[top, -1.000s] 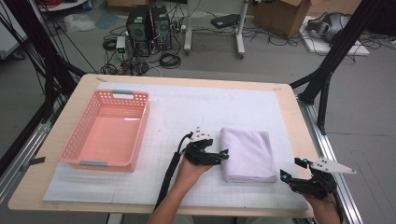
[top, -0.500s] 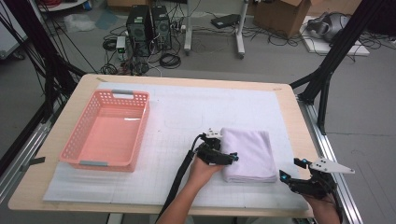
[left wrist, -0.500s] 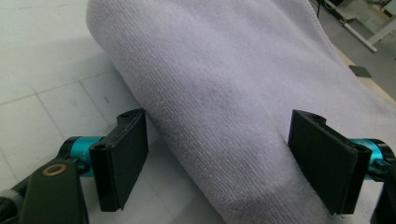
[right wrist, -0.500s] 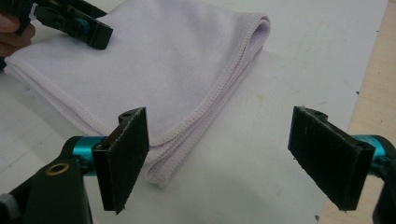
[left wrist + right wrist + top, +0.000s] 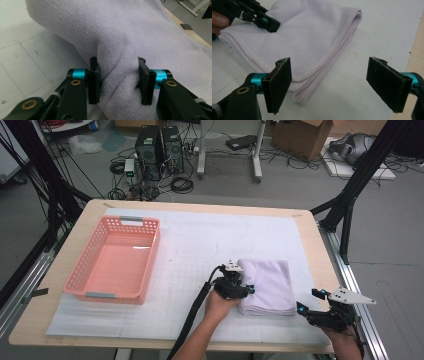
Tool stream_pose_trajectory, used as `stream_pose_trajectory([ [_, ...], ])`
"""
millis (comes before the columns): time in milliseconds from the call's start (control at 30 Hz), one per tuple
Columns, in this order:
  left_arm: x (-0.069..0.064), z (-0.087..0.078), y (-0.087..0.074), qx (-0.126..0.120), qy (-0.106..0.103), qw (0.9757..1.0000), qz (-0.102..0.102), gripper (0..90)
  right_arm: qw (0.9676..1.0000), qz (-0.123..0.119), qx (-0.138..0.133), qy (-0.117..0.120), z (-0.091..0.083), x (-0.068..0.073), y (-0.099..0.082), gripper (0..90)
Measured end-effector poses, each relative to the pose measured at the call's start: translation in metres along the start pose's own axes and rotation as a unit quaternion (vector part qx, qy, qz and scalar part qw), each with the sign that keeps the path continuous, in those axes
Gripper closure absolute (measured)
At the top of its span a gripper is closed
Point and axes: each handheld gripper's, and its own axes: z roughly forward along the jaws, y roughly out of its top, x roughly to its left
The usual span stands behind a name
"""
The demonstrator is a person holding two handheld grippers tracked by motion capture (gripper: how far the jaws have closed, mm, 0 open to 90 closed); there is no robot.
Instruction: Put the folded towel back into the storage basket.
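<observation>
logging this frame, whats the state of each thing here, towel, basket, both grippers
towel: folded, flat on the table, its left edge pinched and bunched
basket: upright, nothing in it, left of the towel
left gripper: jaws have just been closing, now shut on the towel's edge
right gripper: open wide, nothing between its jaws, near the towel's corner

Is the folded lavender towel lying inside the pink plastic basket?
No, the folded lavender towel lies on the white mat, apart from the pink plastic basket.
</observation>
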Motion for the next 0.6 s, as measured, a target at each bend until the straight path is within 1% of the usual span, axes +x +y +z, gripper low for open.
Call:
stream_pose_trajectory([
  [100,0.003,-0.003,-0.001,-0.010,-0.010,0.9997,-0.020,65.5,1.0000,0.002,-0.002,0.000,-0.001,-0.001,0.000,19.4],
  [167,0.005,-0.006,-0.002,-0.016,-0.019,0.9994,-0.022,66.5,1.0000,0.005,-0.002,-0.001,-0.003,-0.002,-0.001,19.4],
  [267,0.006,-0.012,-0.002,-0.023,-0.023,0.9994,-0.009,67.7,1.0000,0.007,-0.004,-0.001,-0.004,-0.003,-0.001,19.4],
  [300,0.006,-0.015,-0.001,-0.026,-0.024,0.9994,-0.002,67.9,1.0000,0.008,-0.005,-0.003,-0.004,-0.003,-0.002,19.4],
  [367,0.007,-0.020,-0.002,-0.031,-0.022,0.9993,0.005,68.0,0.9999,0.010,-0.005,-0.003,-0.005,-0.003,-0.002,19.4],
  [400,0.009,-0.024,-0.003,-0.040,-0.021,0.9990,0.004,67.9,0.9999,0.009,-0.006,-0.003,-0.005,-0.003,-0.002,19.4],
  [467,0.013,-0.030,-0.005,-0.043,-0.022,0.9988,0.003,68.0,0.9999,0.009,-0.006,-0.004,-0.005,-0.003,-0.002,19.4],
  [500,0.013,-0.030,-0.005,-0.043,-0.022,0.9988,0.003,68.0,0.9999,0.010,-0.005,-0.004,-0.005,-0.003,-0.002,19.4],
  [533,0.018,-0.036,-0.009,-0.047,-0.022,0.9987,0.006,68.0,0.9999,0.008,-0.006,-0.003,-0.005,-0.003,-0.002,19.4],
  [567,0.018,-0.036,-0.009,-0.047,-0.022,0.9987,0.006,68.0,1.0000,0.007,-0.005,-0.003,-0.005,-0.003,-0.002,19.4],
  [600,0.022,-0.042,-0.013,-0.052,-0.023,0.9983,0.008,68.0,0.9999,0.007,-0.007,-0.003,-0.005,-0.003,-0.002,19.4],
])
